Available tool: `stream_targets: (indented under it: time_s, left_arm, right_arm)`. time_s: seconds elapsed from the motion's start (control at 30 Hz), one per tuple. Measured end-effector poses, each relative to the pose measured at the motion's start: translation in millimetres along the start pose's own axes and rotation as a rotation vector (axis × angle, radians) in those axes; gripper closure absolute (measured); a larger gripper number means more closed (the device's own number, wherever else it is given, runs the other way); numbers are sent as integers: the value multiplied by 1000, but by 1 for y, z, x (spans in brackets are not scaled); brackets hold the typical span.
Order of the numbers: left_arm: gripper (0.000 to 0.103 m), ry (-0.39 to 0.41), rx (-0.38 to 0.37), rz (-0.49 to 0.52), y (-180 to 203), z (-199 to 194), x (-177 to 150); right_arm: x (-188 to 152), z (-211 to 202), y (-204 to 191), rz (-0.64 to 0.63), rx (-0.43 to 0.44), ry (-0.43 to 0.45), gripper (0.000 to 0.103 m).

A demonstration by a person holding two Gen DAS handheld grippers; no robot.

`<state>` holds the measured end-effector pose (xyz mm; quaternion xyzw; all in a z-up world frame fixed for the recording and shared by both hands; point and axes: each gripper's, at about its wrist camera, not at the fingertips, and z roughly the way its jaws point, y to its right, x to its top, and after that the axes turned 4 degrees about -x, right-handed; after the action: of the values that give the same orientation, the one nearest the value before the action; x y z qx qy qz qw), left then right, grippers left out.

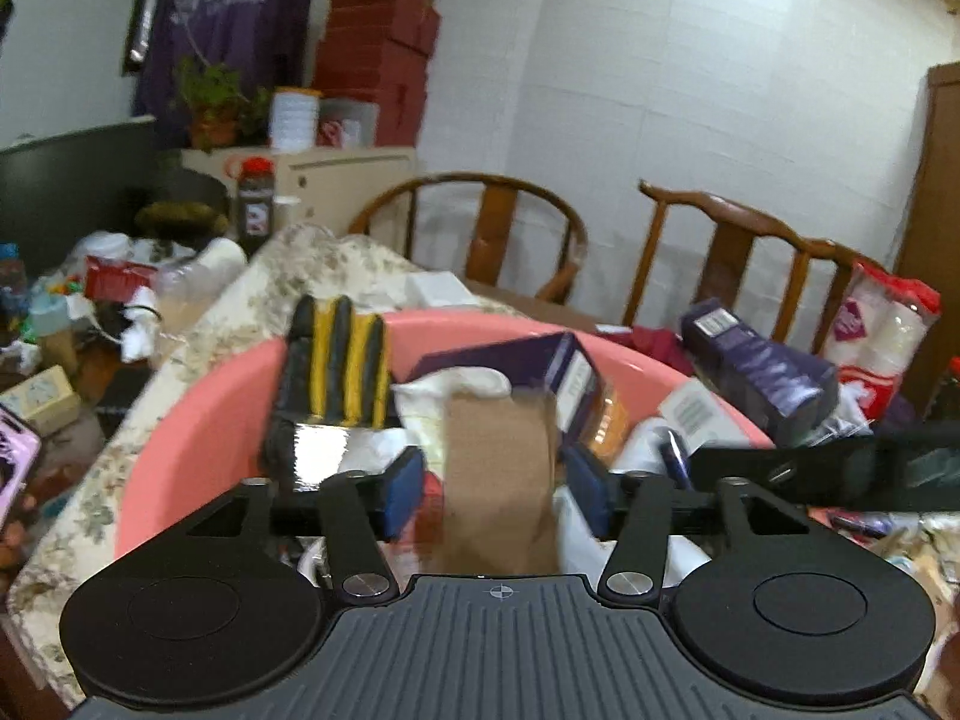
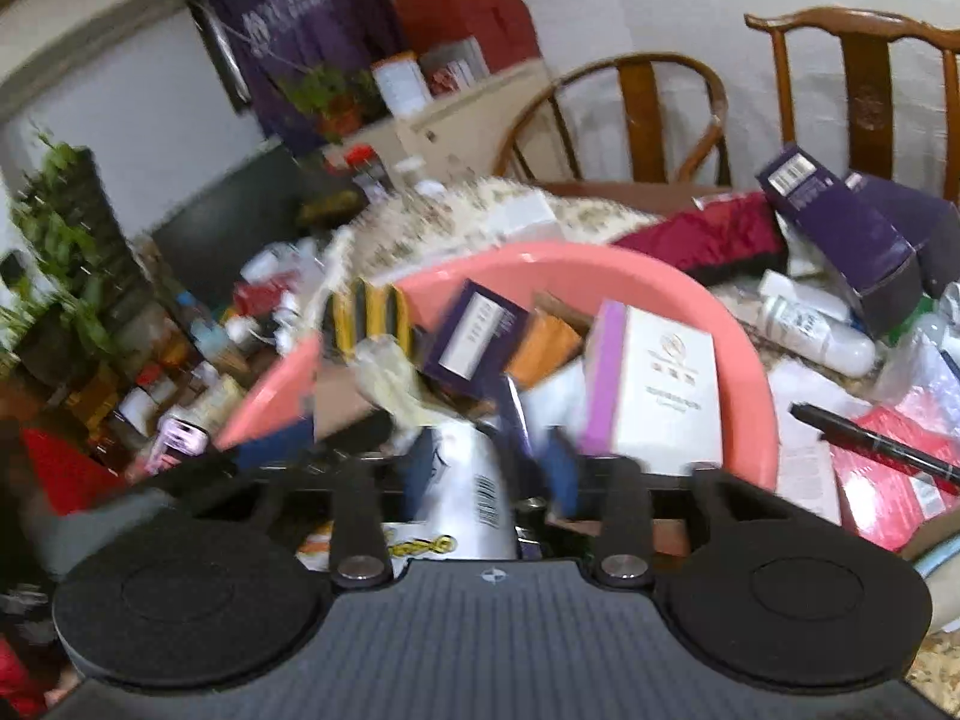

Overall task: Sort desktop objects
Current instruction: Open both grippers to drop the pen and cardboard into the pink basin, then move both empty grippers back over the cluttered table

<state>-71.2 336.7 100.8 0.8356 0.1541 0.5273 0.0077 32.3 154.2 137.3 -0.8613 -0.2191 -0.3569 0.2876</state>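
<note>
Cluttered on every side, the floral-cloth table point(image 1: 198, 324) carries a pink basin point(image 1: 198, 414) already piled with sorted things, two wooden chairs behind it against a white wall. At the basin's left rim a black-and-yellow glove point(image 1: 336, 372) stands propped up. Next, the left gripper point(image 1: 495, 495) hangs over the basin with its blue pads spread; a brown cardboard piece point(image 1: 498, 480) sits between them, seemingly untouched on either side. Further right, the right gripper point(image 2: 489, 468) also has its fingers parted, a white barcoded bottle point(image 2: 474, 492) between them, beside a white-and-purple box point(image 2: 654, 390). Rightmost, a black marker point(image 2: 870, 441) and a white bottle point(image 2: 810, 330) lie outside the basin, unsorted. To do this step well, I would keep both sets of fingers wide and lift straight clear, so nothing snags. Blur hides whether the cardboard and bottle have settled; the basin's floor is buried.
</note>
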Motion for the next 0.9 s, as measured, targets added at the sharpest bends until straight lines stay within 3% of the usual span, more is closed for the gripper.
stream_targets:
  time_s: [0.03,0.17,0.27,0.33,0.43,0.57,0.7,0.8,0.9]
  left_arm:
    - [30,19,8,3,0,-5,1]
    - [25,108,77,16,2,-33,8]
    - [15,189,96,65,21,-65,4]
    - [11,228,42,111,42,-90,-10]
    - [1,238,-94,150,75,-112,-38]
    - [1,147,-267,192,127,-106,-85]
    - [1,-24,-433,201,176,-74,-125]
    - [3,-120,-454,252,209,-50,-147]
    - [3,-157,-472,260,221,-41,-158]
  right_arm:
    - [0,-8,-2,-6,2,29,37]
    - [3,-40,-11,-70,0,132,30]
    - [-9,-75,-6,-125,3,212,15]
    - [-29,-105,8,-152,-39,273,4]
    - [-71,-149,47,-168,-112,295,1]
    - [-134,-193,115,-35,-257,211,1]
    - [-185,-221,177,58,-456,127,1]
    - [-209,-224,205,32,-562,-12,2]
    - [-227,-224,212,17,-553,-62,5]
